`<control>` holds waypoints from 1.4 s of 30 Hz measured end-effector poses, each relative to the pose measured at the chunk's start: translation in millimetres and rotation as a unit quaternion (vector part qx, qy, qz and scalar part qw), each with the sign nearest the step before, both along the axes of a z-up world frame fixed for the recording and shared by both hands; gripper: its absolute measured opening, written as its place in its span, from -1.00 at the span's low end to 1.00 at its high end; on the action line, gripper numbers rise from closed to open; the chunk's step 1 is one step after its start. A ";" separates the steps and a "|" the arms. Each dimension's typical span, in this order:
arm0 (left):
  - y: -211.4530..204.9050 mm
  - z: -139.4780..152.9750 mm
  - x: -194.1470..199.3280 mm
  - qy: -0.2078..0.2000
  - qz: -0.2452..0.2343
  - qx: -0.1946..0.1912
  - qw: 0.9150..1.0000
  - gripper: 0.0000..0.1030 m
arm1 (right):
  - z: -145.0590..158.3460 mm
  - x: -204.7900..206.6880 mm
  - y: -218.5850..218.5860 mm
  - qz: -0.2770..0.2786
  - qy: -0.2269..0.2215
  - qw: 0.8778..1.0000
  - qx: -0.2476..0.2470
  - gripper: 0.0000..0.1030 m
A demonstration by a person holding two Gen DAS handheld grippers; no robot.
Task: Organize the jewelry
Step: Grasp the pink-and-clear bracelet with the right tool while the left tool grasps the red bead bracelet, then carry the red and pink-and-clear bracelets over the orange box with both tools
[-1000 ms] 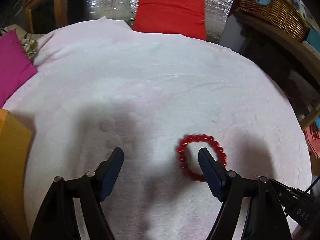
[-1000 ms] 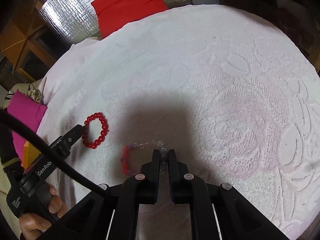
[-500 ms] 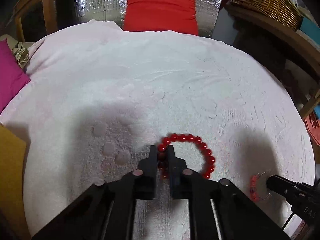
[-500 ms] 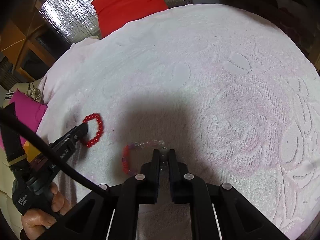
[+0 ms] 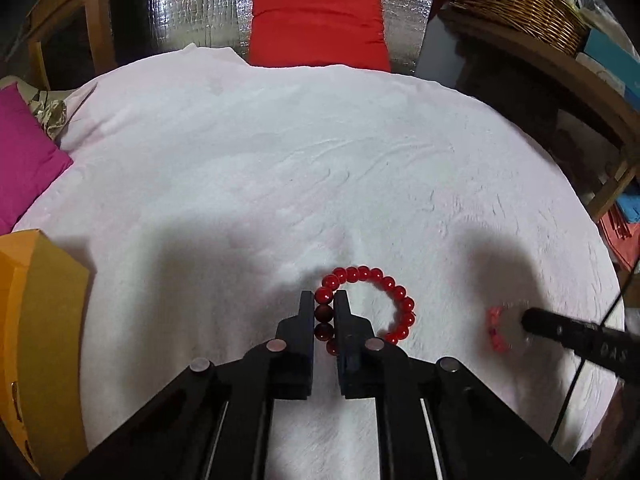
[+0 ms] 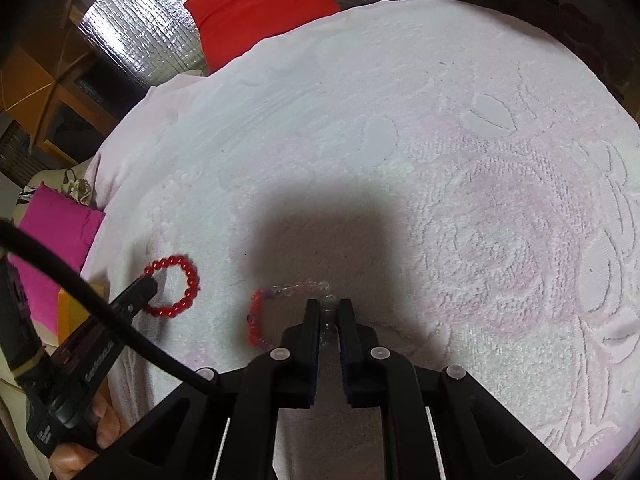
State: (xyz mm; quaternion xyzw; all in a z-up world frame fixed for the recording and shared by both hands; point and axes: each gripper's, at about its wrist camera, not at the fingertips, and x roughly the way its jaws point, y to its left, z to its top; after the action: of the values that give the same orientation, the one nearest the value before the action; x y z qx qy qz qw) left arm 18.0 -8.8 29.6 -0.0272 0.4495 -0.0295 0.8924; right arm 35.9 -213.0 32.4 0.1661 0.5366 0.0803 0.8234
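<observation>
A red bead bracelet (image 5: 384,292) lies on the white towel-covered round table (image 5: 280,168). My left gripper (image 5: 324,300) is shut on the bracelet's left side, beads pinched between the fingers. The bracelet also shows in the right wrist view (image 6: 180,284), with the left gripper's tip (image 6: 142,286) on it. A second bracelet of clear and pink-red beads (image 6: 276,304) lies to its right. My right gripper (image 6: 329,306) is shut on its clear beads. In the left wrist view that bracelet (image 5: 496,332) is blurred beside the right gripper's tip (image 5: 536,320).
An orange box (image 5: 36,320) stands at the table's left edge. A magenta cushion (image 5: 24,160) lies at far left, a red cushion (image 5: 316,20) behind the table, and a wicker basket (image 5: 516,0) on a shelf at back right. The towel has a raised floral pattern (image 6: 500,240).
My left gripper was open around the red bracelet, then shifted and shut on its left side. It has since drawn slightly nearer. My right gripper stayed shut on the clear-bead bracelet.
</observation>
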 end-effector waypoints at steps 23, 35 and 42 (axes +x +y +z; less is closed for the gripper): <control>5.0 -9.5 -0.2 0.007 -0.012 -0.027 1.000 -0.82 | -2.2 0.4 14.1 0.031 -0.032 0.998 -0.047 -0.82; 4.9 12.5 -9.8 -0.028 -0.008 -0.025 0.999 -0.82 | 18.1 -11.1 13.8 0.042 -0.076 0.996 -0.020 -0.83; 17.1 25.8 -19.9 -0.044 0.005 -0.030 0.999 -0.82 | 29.2 -14.2 17.7 0.043 -0.103 0.994 0.011 -0.83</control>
State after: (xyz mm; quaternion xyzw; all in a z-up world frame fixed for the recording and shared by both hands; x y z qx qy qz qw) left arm -1.8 8.2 55.5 -0.0550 0.4089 -0.0400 0.9101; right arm 21.7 -195.4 61.6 0.1430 0.4542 0.1379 0.8685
